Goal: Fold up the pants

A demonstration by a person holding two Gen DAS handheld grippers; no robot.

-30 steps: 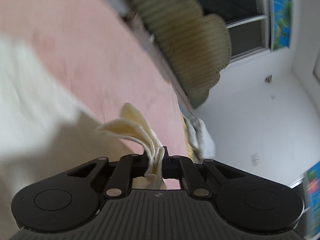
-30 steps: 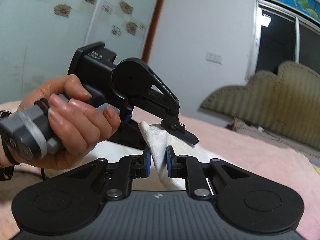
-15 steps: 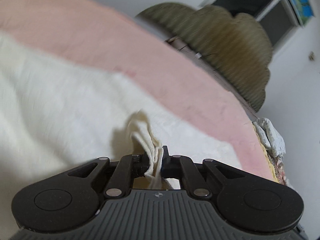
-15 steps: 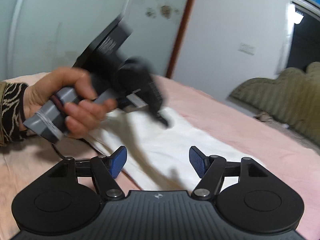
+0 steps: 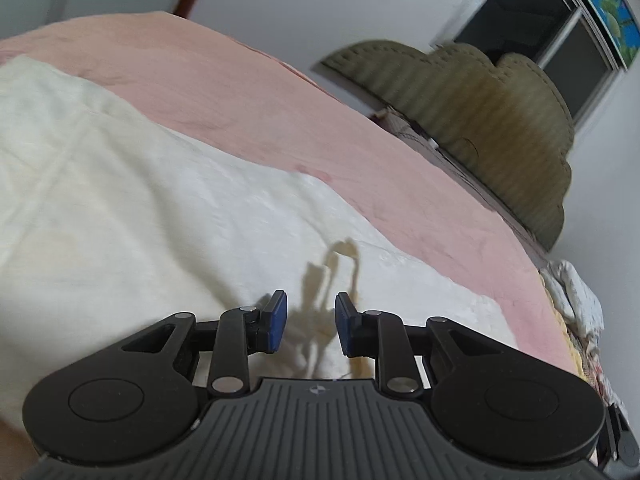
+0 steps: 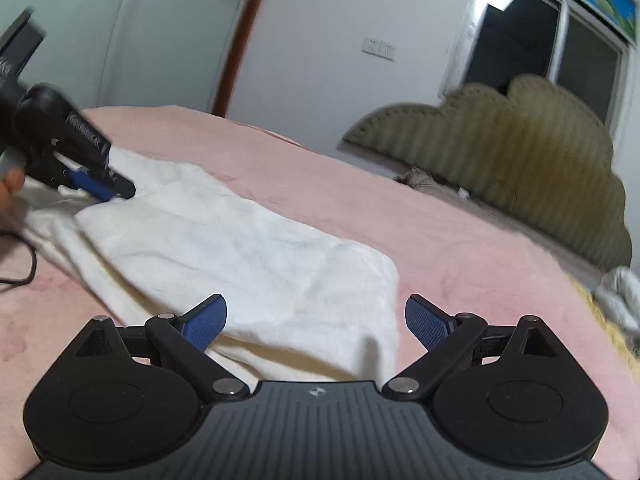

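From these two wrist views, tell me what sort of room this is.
Most likely a bedroom: a pink bedsheet covers a wide mattress, a padded scalloped headboard stands against the wall, and a window sits above it.

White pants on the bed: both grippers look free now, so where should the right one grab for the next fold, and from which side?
Judging by the lie, take the near right corner of the white pants, coming in low from the front edge. There the layers lift off the pink bedspread in a raised lip. The right gripper is opening and empty; the left gripper is also opening, nothing pinched.
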